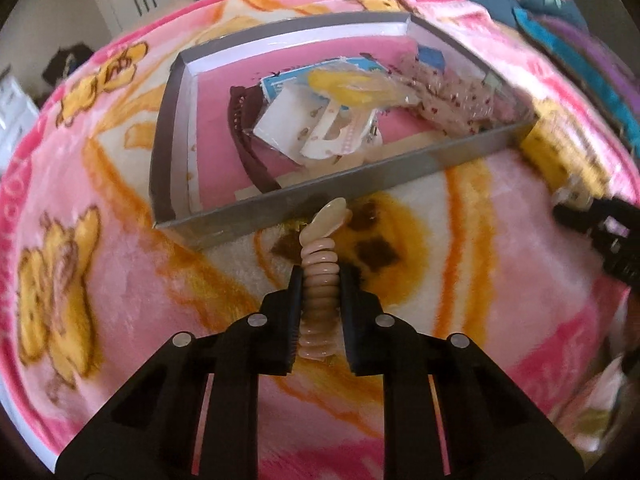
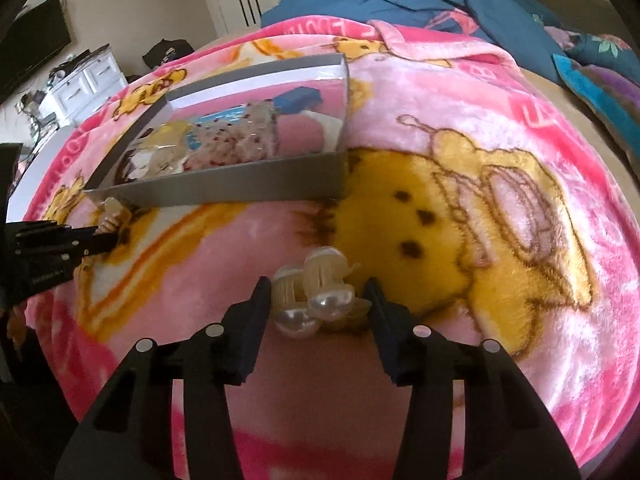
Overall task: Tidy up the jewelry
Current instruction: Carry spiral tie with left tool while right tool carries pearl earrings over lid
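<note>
Already boxed: several pieces lie in the box (image 1: 304,200).
Left tongs (image 1: 319,280): clamped on a coil tie (image 1: 318,276), just outside the box.
Right tongs (image 2: 318,292): half-closed around a pearl clip (image 2: 316,292) on the bed (image 2: 500,120), contact unclear.
Left: both still unboxed.

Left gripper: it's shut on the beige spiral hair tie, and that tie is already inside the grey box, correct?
Not quite. The left gripper is shut on the beige spiral hair tie, but the tie is outside the grey box, over the blanket just in front of its near wall, as the left wrist view shows.
</note>
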The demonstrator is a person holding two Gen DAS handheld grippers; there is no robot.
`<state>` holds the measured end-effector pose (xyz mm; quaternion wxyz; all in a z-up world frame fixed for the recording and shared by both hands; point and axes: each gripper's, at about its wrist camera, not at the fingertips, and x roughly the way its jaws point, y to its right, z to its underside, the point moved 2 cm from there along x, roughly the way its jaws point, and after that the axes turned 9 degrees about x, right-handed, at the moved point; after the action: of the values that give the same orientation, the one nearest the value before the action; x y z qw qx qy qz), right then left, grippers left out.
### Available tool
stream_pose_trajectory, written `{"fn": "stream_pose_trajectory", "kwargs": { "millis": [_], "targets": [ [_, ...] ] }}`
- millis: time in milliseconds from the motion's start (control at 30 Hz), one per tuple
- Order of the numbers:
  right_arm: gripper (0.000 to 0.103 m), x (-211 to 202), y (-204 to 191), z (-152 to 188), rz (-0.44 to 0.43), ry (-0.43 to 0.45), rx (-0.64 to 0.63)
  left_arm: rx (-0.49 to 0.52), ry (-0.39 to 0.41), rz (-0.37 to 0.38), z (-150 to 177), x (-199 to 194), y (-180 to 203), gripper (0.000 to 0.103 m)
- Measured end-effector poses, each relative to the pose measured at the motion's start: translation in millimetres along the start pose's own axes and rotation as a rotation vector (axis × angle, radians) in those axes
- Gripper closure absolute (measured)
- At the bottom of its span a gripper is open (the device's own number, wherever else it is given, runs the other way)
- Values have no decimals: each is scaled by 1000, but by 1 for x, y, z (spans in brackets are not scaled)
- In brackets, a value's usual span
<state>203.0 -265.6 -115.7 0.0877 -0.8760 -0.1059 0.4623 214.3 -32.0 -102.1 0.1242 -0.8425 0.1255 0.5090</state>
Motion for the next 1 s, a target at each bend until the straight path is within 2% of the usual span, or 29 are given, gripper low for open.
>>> {"fn": "stream_pose_trajectory", "kwargs": {
  "millis": [100,167,467,667,1000],
  "targets": [
    [57,-7,-9,6,-28,-2,-22,-29,46,36,2,-16,1,92],
    [57,-14,-16,9,-84,-13,-20,-47,84,47,4,-29,1,92],
    [57,-44,-60,8,-224,-2,-67,-129,179,42,17,-66,-16,92],
    [57,-61,-88,-8,-270,43,-108,-146,212,-10,16,-81,-32,92],
    [57,-79,-109,-48,-282,134,-125,-188,279,-18,-4,-100,-54,92]
  ]
}}
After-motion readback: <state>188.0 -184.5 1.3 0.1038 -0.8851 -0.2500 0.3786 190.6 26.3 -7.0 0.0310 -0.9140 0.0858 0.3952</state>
